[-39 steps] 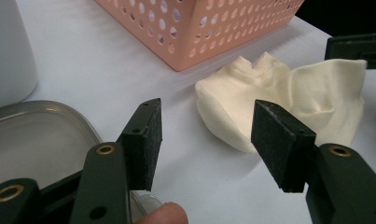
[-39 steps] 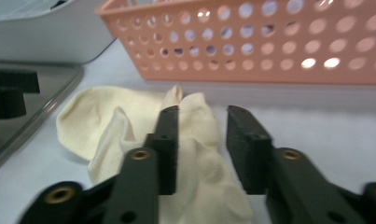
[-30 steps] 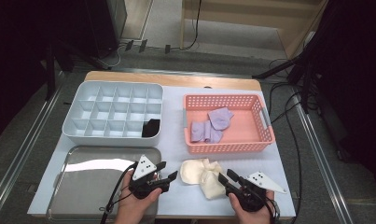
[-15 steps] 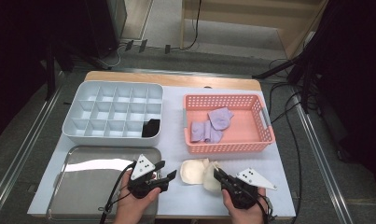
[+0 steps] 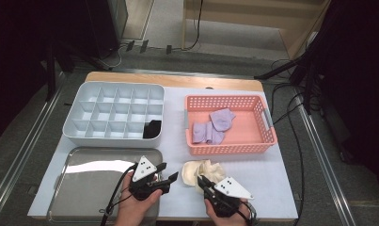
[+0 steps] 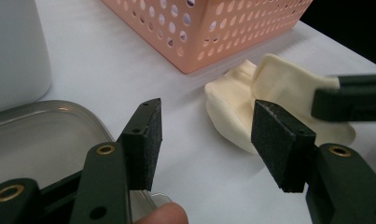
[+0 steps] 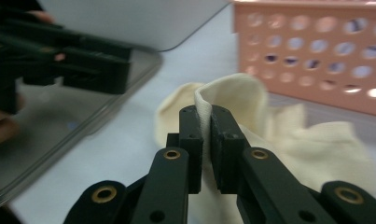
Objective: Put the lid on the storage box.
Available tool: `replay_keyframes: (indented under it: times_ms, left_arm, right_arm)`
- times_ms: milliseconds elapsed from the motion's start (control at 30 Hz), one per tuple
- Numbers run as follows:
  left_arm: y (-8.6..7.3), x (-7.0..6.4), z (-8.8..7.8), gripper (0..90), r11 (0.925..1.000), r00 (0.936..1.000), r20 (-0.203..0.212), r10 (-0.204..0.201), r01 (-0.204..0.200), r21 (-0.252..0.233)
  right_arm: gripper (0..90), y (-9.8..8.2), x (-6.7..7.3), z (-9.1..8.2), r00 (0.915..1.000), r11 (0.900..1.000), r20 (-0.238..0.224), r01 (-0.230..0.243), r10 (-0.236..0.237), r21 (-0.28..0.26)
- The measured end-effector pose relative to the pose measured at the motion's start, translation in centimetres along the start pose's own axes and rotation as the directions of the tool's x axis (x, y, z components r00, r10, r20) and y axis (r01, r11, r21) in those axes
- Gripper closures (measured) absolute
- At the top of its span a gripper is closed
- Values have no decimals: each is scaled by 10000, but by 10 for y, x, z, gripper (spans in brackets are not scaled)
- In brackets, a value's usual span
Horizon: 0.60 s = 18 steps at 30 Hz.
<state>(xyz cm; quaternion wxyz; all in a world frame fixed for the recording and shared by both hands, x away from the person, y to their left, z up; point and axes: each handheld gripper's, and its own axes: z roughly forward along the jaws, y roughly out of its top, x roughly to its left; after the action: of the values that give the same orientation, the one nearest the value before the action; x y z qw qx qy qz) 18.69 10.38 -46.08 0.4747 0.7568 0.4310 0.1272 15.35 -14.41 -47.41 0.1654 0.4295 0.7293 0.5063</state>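
Two grippers: both low at the near edge of the table, each in a person's hand, with a cream sock between them.
Table (image 5: pixel 272 174): white top, wooden strip along its far edge.
Metal tray (image 5: pixel 83 188): near left corner of the table, shiny and bare; the left hand rests at its right rim.
Compartment box (image 5: pixel 114 115): pale grey, far left, behind the tray; something black (image 5: pixel 152 128) lies in its near right cell.
Pink basket (image 5: pixel 229 148): far right, perforated walls, holding lilac socks (image 5: pixel 215 126).
Cream sock (image 5: pixel 201 172): crumpled on the table just in front of the basket's near wall, right of the tray; one fold is lifted.
Left gripper (image 5: pixel 169 172): beside the sock's left end, jaws standing apart with only bare table between the pads (image 6: pixel 148 135); touching no cloth.
Right gripper (image 7: pixel 203 140): jaws have just been closing and now pinch a raised fold of the cream sock between them; in the high view its tips (image 5: pixel 202 181) sit at the sock's near edge.
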Motion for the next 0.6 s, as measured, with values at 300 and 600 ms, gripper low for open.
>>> replay_keyframes:
  times_ms: [300, 600]
  left_arm:
    - [0, -2, -1, 445, 10000, 10000, 3, 44, -44, -21]
    - [1, -1, 0, 449, 10000, 9999, 114, 39, -39, -6]
  right_arm:
    - [585, -6, 12, -9, 9948, 9998, -1006, -177, 182, 58]
    - [594, 0, -19, -29, 9911, 9904, -443, -1276, 1253, -537]
